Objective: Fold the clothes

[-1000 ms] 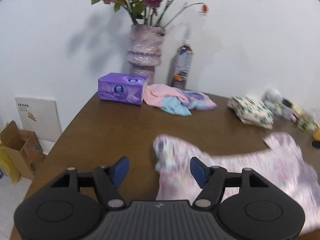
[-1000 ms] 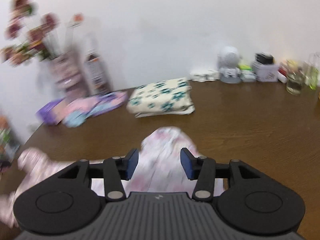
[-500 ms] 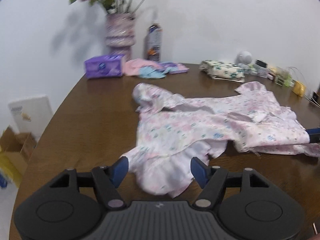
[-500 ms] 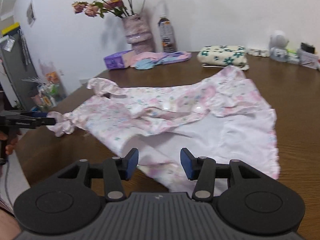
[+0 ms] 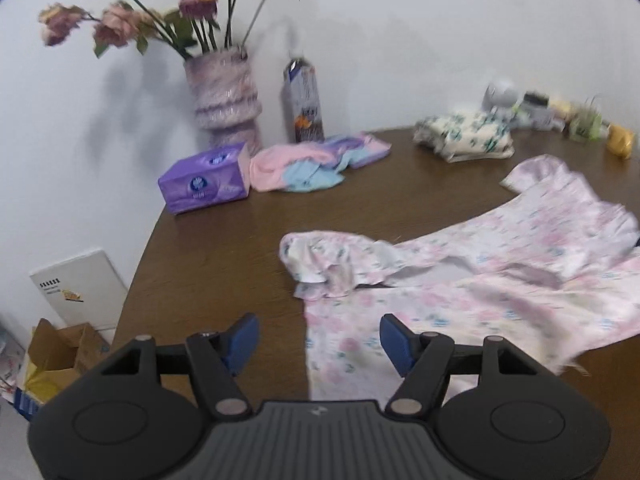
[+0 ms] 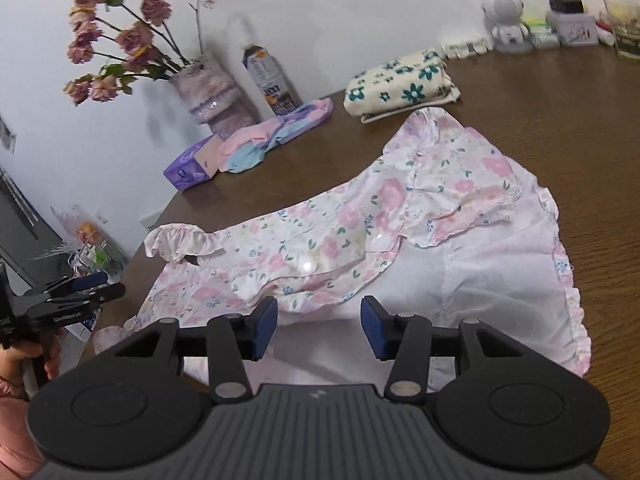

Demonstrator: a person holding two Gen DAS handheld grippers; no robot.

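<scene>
1. Because the floral dress (image 6: pixel 360 232) lies crumpled and partly doubled over itself on the brown counter (image 6: pixel 560 112), it looks laid out for folding but not yet smoothed; its white lining shows at the hem side, just in front of the right claw (image 6: pixel 319 326).
2. The right claw hovers with its blue pads spread apart and nothing between them, at the dress's ruffled hem, probably placed there to pick up that edge.
3. The left claw (image 5: pixel 319 344) is likewise spread and empty, at the dress's opposite end, with one pad over bare counter and the other over cloth; the bunched frilly sleeve (image 5: pixel 320 264) sits just beyond it.
4. Placing one claw at each end of the dress suits stretching it flat before a fold, which seems the step in hand.
5. Beyond the dress, toward the wall, lies a folded cream garment with teal flowers (image 6: pixel 400 84), likely finished work set aside.
6. Also beyond the dress are a pink-and-blue cloth heap (image 5: pixel 316 160), a purple tissue pack (image 5: pixel 204 182), a vase of roses (image 5: pixel 224 96) and a bottle (image 5: pixel 303 100), kept clear of the folding area.
</scene>
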